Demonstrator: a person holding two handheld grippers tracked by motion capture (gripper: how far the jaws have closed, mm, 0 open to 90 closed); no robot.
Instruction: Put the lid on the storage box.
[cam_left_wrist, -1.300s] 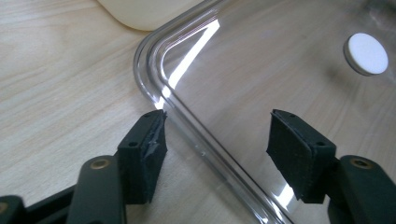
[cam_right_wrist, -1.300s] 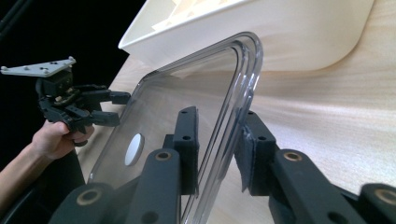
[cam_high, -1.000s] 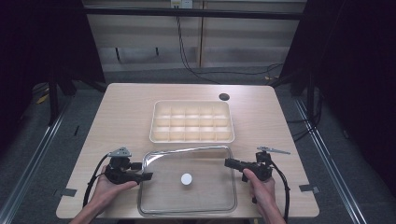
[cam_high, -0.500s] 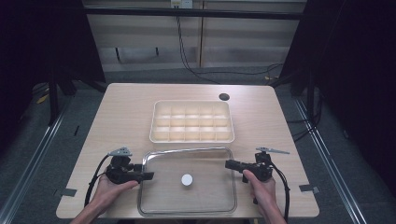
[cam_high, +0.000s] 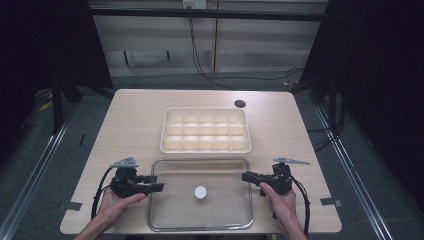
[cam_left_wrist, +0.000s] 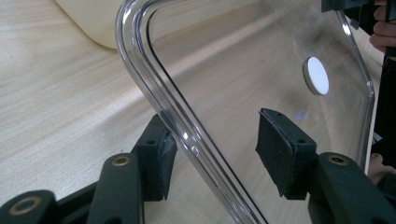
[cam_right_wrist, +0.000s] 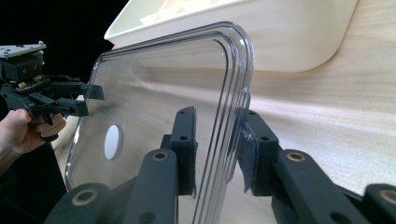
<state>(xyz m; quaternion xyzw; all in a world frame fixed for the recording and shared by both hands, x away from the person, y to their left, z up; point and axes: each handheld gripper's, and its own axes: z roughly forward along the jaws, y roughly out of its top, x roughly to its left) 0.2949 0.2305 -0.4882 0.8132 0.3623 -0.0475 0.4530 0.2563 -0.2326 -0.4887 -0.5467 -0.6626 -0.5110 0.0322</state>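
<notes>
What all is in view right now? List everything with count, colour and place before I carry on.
clear lid: one, transparent with a white round spot at its middle, flat on the near part of the table.
compartment tray: one, cream, mid-table just beyond the lid, cells look empty.
grommet hole: one, dark, far right of the tabletop.
table: one, light wood.
tape pieces: two, grey, at the near left and near right table edges.
left gripper: black, astride the lid's left rim, jaws have just been closing, one pad off the rim.
right gripper: black, astride the lid's right rim.
</notes>
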